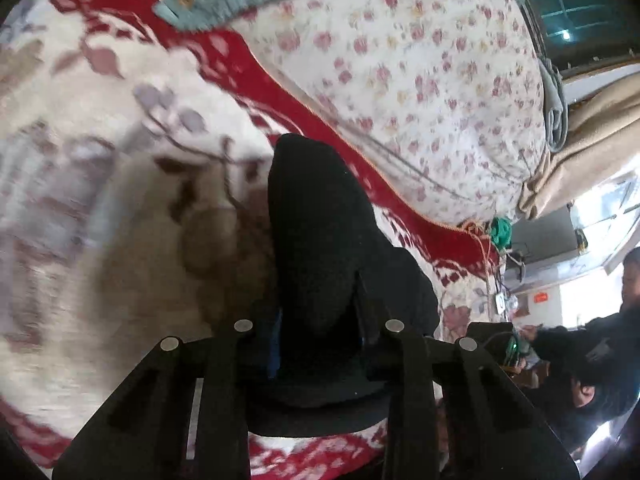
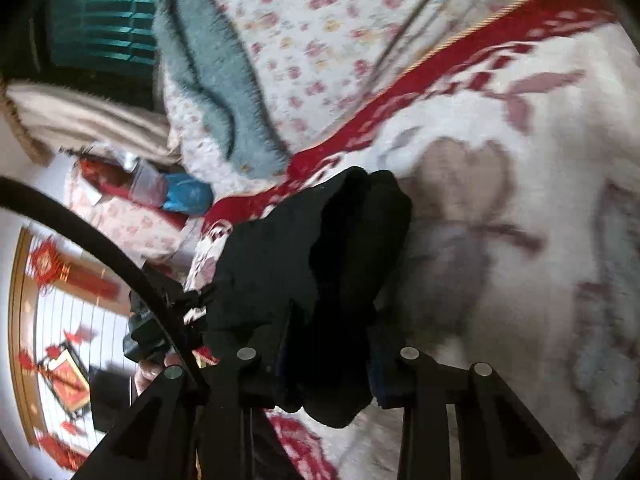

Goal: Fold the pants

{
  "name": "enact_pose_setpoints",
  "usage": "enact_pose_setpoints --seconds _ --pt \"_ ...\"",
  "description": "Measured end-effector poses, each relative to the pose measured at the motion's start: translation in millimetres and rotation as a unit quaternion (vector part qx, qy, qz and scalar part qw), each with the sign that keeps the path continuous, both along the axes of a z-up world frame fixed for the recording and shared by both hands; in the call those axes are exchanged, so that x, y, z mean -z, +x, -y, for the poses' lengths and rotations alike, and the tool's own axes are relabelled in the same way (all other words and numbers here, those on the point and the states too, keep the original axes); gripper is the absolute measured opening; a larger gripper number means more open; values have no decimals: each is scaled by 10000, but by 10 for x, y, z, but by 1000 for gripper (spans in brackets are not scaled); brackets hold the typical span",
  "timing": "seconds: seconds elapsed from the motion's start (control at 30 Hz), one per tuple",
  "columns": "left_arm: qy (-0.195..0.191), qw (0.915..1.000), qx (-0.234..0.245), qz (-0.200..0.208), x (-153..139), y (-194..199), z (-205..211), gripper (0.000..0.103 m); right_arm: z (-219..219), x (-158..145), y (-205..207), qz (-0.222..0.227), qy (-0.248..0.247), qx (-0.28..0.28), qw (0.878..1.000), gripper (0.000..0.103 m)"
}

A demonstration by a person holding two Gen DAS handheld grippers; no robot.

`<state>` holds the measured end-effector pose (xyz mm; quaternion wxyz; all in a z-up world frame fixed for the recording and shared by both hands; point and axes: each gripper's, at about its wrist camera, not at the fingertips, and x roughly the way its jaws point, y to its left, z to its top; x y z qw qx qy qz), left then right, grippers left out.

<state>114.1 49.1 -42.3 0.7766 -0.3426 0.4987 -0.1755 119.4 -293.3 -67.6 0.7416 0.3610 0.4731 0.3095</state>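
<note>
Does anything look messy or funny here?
Yes. The black pants hang bunched in a lump between both grippers, left gripper and right gripper, not flat on the red and white blanket. A teal fuzzy blanket lies rumpled on the flowered quilt.

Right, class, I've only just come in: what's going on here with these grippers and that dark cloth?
A person is folding black pants on a bed covered by a red and white blanket. The left gripper and the right gripper are each shut on a bunch of the fabric. The views are blurred, so how far the fold has got is unclear.
</note>
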Motion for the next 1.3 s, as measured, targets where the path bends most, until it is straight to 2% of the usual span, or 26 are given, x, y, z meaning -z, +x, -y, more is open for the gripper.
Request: enact_pose_setpoints --seconds 0.07,0.13,0.2,0.23,0.27,0.37,0.43,0.5,0.6,0.67,0.7,0.73,0.77,0.83,0.97,1.1,1.3 --pt "90 9998 -131 -136 28 -10 -141 27 -162 30 51 -16 13 -182 9998 31" --pt "226 9984 -224 -478 178 8 -215 29 -333 38 83 115 -296 -271 9991 31" --pt "219 9964 -387 -722 252 22 -245 36 -382 14 88 314 -537 -182 9979 37" --pt "424 9961 -427 -649 205 11 -216 43 -387 10 82 326 -646 -103 9973 42" --pt "706 9949 -468 -555 154 -17 -175 46 -382 -7 68 302 -824 25 9961 51" --pt "1582 9850 -692 40 -78 -203 -27 48 -329 -192 -43 505 -1252 293 9904 52" --pt "2244 9691 -762 692 -300 -429 120 48 -315 -409 -171 869 -1620 427 9820 52" --pt "2926 9462 -604 1242 -463 -668 310 48 -413 -618 -327 1187 -2347 437 9638 52" --pt "3698 9130 -404 1674 -534 -984 547 48 -757 -773 -552 1464 -3726 231 9161 52" --pt "3751 9128 -295 1591 -476 -1026 613 48 -873 -791 -655 1492 -3958 201 9059 52" --pt "3666 9173 -305 1527 -420 -1041 617 48 -919 -793 -700 1464 -4026 250 9032 52" --pt "3596 9214 -328 1440 -352 -1046 605 48 -955 -785 -739 1437 -4042 285 9029 52" --pt "3637 9213 -372 1329 -304 -1069 611 48 -1000 -776 -773 1393 -4008 279 9051 52" --pt "3781 9144 -577 1328 -314 -1097 629 48 -1085 -745 -827 1311 -3973 189 9081 52" --pt "3907 9069 -795 1365 -340 -1120 654 48 -1220 -740 -941 1374 -3968 86 9075 52" --pt "3970 9028 -827 1433 -357 -1132 669 48 -1285 -756 -1002 1422 -3992 60 9057 52" --pt "3948 9013 -923 1527 -389 -1168 656 48 -1289 -773 -1024 1450 -4003 87 9048 52"
